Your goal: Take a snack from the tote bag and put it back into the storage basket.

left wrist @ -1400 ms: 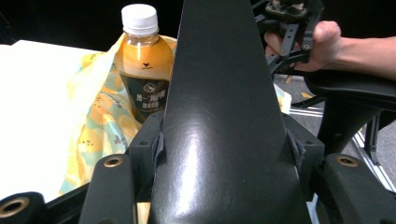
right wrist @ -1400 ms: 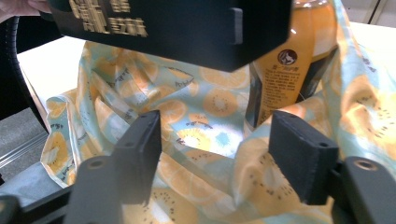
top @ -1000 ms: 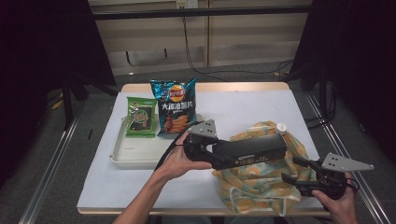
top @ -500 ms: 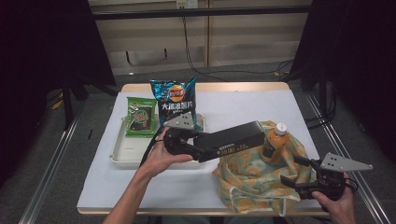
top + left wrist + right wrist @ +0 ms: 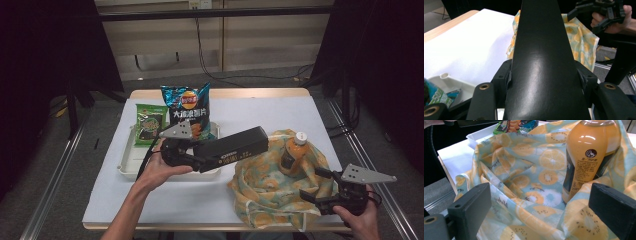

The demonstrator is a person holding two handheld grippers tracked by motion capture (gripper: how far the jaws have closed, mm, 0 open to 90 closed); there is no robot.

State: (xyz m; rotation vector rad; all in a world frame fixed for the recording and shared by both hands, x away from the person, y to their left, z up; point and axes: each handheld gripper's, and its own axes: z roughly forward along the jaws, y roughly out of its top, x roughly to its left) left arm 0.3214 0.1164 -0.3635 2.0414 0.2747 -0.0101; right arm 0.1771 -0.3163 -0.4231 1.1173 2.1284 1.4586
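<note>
Holding the long black box (image 5: 230, 148) by one end, left gripper (image 5: 187, 152) is clamped, box above the tray (image 5: 129, 167) edge; stiff, probably light, levers hard, so grip mid-length. Fruit-print bag (image 5: 272, 185) is floppy. Right gripper (image 5: 317, 185) jaws just opened wide, nothing between. Right gripper view shows the juice bottle (image 5: 589, 157) label.

The chip bag (image 5: 187, 111), just beyond the left gripper (image 5: 192, 156), bears a round Lay's logo and large white Chinese characters. The bottle (image 5: 587, 157) ahead of the right gripper (image 5: 544, 207) carries a dark round emblem above Chinese print too small to read.
</note>
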